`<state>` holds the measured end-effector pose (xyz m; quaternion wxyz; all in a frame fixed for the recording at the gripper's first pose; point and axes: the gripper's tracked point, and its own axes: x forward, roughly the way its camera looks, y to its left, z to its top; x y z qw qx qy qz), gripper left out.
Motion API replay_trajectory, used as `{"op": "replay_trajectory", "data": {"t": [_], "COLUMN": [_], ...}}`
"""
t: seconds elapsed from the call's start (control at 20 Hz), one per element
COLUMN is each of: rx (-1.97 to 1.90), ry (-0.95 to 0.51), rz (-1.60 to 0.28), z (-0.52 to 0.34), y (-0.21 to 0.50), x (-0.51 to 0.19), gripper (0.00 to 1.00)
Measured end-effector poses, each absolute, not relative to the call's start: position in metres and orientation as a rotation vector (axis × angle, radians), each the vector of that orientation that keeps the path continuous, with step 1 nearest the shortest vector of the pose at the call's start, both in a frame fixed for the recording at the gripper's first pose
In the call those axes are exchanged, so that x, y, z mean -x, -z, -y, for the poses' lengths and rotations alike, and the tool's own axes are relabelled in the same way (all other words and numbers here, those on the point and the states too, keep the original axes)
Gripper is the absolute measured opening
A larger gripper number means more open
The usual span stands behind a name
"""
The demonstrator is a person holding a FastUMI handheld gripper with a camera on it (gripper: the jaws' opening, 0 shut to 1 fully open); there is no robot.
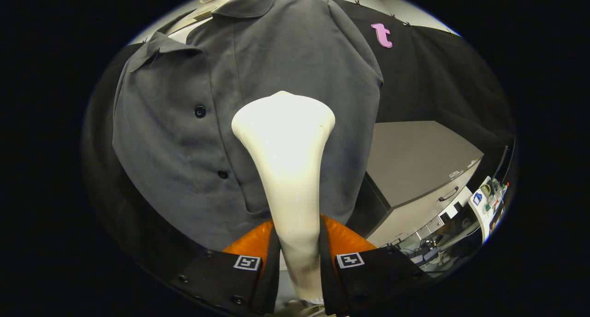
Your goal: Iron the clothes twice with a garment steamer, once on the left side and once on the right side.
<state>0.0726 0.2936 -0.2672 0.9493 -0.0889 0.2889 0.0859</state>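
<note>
**Steamer clamped, head against shirt front**

Nearest: gripper (298, 261), both fingers pressed on the narrow handle of the white garment steamer (289, 169), one on each side; the jaws are closed on it with no gap visible. A square marker sits on each finger.

Steamer rises upright from between the fingers and flares into a wide head just ahead of them. The head overlaps the front of the dark grey shirt (230, 123); actual contact with the cloth cannot be confirmed.

Shirt hangs on a pale hanger (203, 10), collar up, buttoned. Two dark buttons of the placket lie just beside the steamer head, on its left.

Beyond, to the right of the shirt: grey cabinet (415, 160) with drawer handles, against the black booth wall. Far right, a cluttered white cart (488, 202), contents too small to identify.
</note>
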Motion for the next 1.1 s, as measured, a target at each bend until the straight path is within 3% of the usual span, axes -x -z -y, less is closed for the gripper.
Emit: {"op": "replay_trajectory", "data": {"t": [1.1], "rx": [0.189], "ry": [-0.131], "rz": [-0.803], "z": [-0.234], "y": [0.385], "x": [-0.064], "gripper": [0.46]}}
